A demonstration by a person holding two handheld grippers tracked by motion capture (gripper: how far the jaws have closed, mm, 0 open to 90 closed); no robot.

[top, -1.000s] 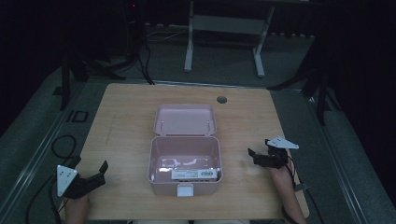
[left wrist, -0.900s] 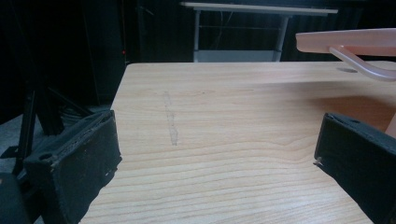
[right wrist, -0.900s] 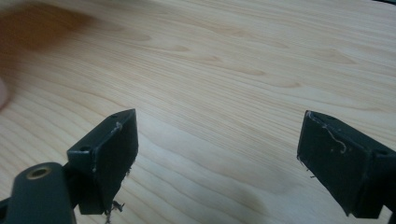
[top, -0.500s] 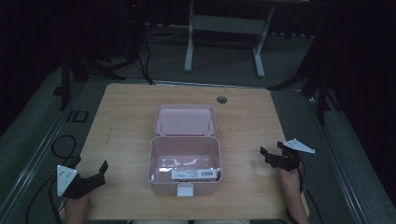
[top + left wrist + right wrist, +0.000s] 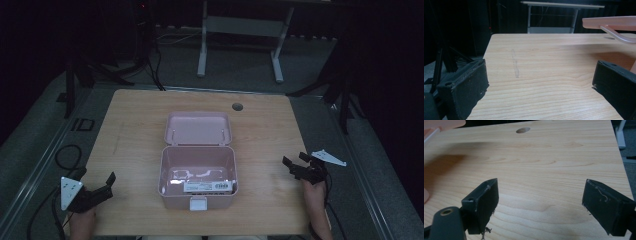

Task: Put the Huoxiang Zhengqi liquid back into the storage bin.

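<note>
Pink box (image 5: 198,175) sits open at the middle of the tabletop (image 5: 135,125), lid laid back on the far side, a labelled packet inside. It looks like light, stiff, smooth plastic, best gripped by a wall rim or the near latch. Left tongs (image 5: 102,186) and right tongs (image 5: 294,165) gape wide, empty. The wood is bare; the room is dark.

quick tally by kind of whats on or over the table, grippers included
Pink plastic boxes with the hinged lid open: 1
White labelled flat packets lying inside the box: 1
Black two-jaw handheld grippers: 2, the left gripper and the right gripper, both with jaws apart and holding nothing
Round holes in the wooden table top: 1
Total: 5
</note>
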